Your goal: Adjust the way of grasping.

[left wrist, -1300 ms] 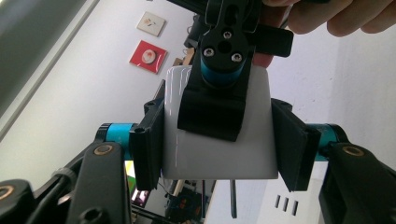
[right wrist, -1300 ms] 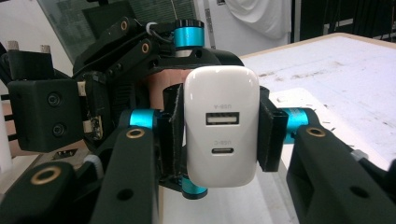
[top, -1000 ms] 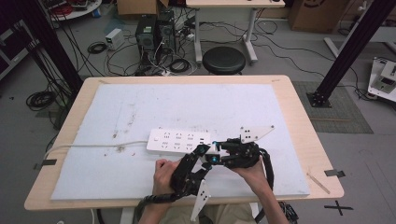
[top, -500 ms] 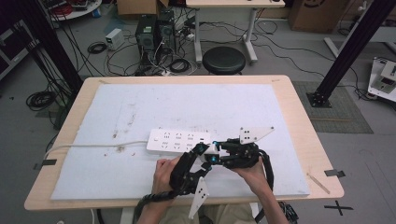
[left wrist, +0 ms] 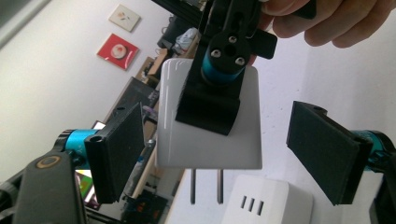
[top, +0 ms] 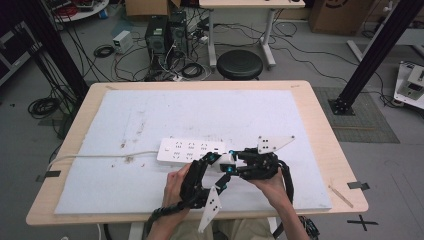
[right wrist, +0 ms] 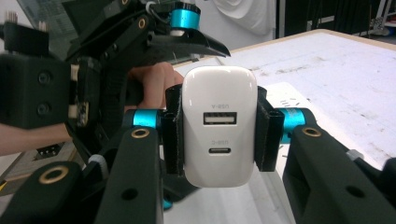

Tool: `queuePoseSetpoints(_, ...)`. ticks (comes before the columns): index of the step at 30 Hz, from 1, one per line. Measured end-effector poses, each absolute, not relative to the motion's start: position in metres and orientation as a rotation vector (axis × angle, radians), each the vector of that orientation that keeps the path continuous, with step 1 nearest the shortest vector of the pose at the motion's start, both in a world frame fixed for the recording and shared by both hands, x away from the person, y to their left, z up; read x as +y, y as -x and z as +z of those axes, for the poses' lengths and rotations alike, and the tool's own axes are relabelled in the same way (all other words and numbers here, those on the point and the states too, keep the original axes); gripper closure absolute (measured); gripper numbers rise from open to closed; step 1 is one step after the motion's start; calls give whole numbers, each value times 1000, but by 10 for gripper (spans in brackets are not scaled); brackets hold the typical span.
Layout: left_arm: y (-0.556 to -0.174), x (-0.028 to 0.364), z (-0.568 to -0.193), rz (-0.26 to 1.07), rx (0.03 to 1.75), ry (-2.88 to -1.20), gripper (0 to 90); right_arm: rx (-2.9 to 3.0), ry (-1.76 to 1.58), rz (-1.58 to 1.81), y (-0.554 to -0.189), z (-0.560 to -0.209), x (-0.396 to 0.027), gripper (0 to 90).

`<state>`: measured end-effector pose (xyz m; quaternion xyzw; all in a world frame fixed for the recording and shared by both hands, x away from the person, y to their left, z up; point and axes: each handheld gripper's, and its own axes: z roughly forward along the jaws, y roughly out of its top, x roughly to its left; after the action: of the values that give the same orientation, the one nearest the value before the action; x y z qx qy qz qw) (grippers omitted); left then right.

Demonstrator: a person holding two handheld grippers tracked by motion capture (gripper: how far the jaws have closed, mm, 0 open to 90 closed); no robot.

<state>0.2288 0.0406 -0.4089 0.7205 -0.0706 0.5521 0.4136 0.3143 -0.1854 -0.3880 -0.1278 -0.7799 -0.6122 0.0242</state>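
A white USB charger [right wrist: 219, 126] sits between the pads of my right gripper [right wrist: 219, 135], which is shut on its sides with its two ports facing that camera. In the left gripper view the charger [left wrist: 210, 126] hangs with its two prongs pointing down, just above the end of a white power strip [left wrist: 266, 200]. My left gripper [left wrist: 222, 149] has just been opening. Its pads [left wrist: 119, 149] now stand clear on either side of the charger. In the high view both grippers meet at the strip's [top: 192, 151] right end, the left gripper [top: 214, 161] beside the right gripper [top: 231, 162].
The strip lies on a white mat [top: 150, 115] that covers the wooden table [top: 320, 125], and its cord [top: 100, 157] runs off to the left edge. A black stool [top: 240, 64] and floor cables stand beyond the far edge.
The left gripper's jaws have spread apart and let go of the charger. Both hands have stayed where they were, and the right gripper still holds the charger.
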Motion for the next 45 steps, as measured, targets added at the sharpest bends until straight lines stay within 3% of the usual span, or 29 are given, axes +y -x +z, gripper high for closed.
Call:
queuePoseSetpoints(11, -227, 71, -400, 1287, -70, -1814, 194, -2411, 458, -1926, -314, -390, -194, 630)
queuePoseSetpoints(25, -243, 140, -391, 1109, 343, -1700, 194, -2435, 521, -1947, -317, -391, -205, 630)
queuePoseSetpoints(28, -243, 140, -391, 1109, 343, -1700, 194, -2434, 518, -1953, -318, -391, -206, 631)
queuePoseSetpoints(29, -247, 158, -392, 1064, 459, -1658, 194, -2436, 520, -1960, -317, -391, -208, 631)
queuePoseSetpoints(33, -249, 175, -393, 1022, 563, -1608, 194, -2439, 530, -1960, -316, -390, -211, 631)
queuePoseSetpoints(45, -244, 222, -396, 1011, 775, -1521, 197, -2447, 554, -1968, -316, -388, -215, 631)
